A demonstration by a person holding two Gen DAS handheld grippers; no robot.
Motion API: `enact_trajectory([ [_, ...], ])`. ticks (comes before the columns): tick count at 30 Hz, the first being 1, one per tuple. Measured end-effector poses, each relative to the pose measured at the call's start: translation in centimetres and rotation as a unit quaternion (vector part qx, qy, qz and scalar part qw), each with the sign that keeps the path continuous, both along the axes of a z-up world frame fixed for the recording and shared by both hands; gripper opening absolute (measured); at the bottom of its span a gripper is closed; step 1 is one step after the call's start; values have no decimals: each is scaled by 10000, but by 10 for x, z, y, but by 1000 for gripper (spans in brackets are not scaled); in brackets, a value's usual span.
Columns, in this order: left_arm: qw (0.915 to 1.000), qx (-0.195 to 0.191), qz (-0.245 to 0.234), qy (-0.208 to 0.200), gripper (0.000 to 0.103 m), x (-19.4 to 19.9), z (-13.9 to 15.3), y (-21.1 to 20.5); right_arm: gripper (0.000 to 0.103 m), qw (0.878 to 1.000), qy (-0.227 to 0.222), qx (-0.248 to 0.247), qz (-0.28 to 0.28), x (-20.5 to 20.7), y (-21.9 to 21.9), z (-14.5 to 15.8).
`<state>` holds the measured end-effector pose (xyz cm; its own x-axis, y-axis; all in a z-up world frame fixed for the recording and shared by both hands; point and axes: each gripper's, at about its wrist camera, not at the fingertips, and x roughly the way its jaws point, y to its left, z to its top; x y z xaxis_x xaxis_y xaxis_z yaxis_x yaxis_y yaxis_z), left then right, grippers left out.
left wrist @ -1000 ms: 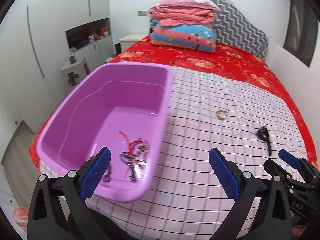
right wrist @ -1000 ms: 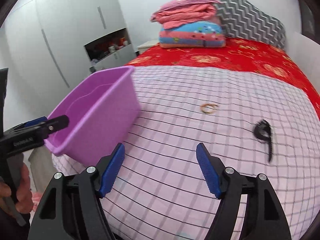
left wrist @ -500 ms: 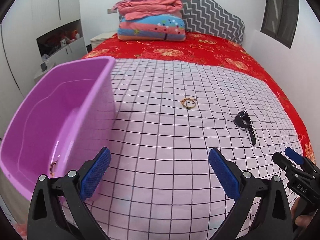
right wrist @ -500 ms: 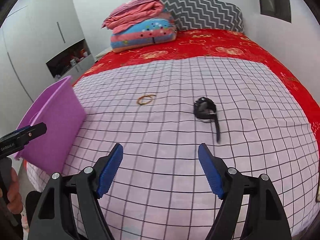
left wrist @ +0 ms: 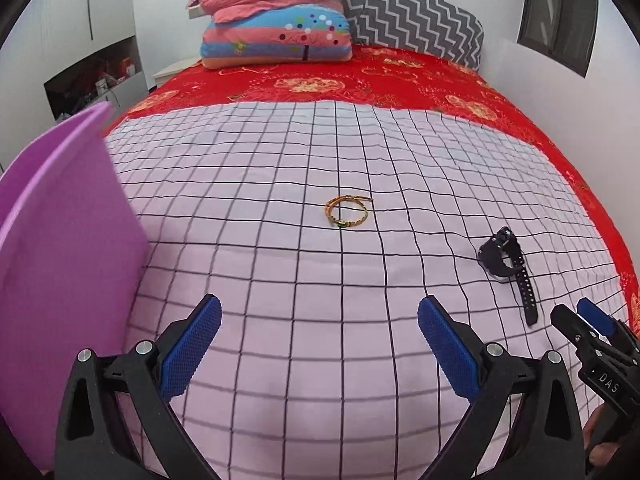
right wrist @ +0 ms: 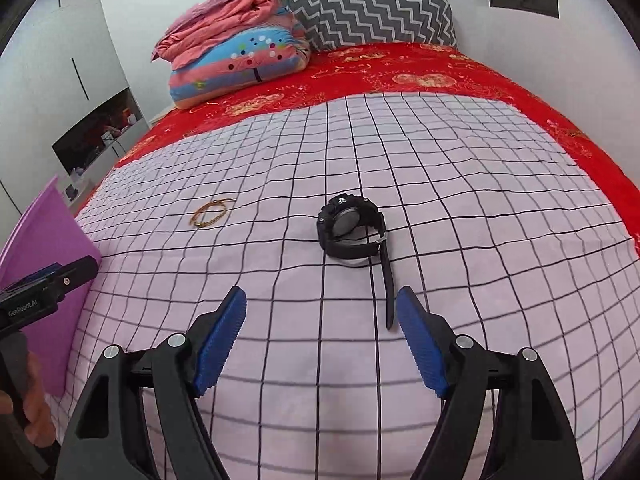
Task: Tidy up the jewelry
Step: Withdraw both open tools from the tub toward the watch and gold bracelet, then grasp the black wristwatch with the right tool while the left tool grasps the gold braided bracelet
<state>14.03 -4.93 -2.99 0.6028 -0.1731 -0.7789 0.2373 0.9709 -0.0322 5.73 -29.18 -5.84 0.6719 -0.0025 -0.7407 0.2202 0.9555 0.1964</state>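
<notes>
The right gripper [right wrist: 320,332], jaws wide and empty, faces the black watch [right wrist: 350,226] just ahead, its strap trailing back toward the right-hand jaw.

Left gripper [left wrist: 319,340] and right gripper [right wrist: 322,342]: black frames, silver screws behind blue ribbed fingers [right wrist: 219,340]; white "DAS" and "GenRobot.AI" lettering on the housings.

Bracelet [left wrist: 346,211] lies between tub [left wrist: 60,240] and watch [left wrist: 505,258].

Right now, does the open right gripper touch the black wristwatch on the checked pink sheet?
Apart. In the right wrist view, bare sheet shows between the right gripper and the wristwatch.
</notes>
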Motion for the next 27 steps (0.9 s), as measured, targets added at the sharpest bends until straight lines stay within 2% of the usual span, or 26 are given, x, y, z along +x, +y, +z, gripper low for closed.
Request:
enact_trajectory([
  [8,10000,29,-68,63,97,56,-35,-31,74,9994,336,10,-98,56,-20,-40],
  [14,9999,27,-55,126,97,91,-67,-46,74,9982,557,-118,-167,79,-30,-61],
  [17,9997,-8,-16,238,97,106,-79,-50,74,9980,609,-117,-133,87,-31,-67],
  [22,9997,147,63,211,97,121,-95,-57,74,9980,612,-158,-99,94,-29,-74],
  [27,9993,249,90,256,97,135,-102,-58,74,9977,622,-233,-114,103,-28,-78],
])
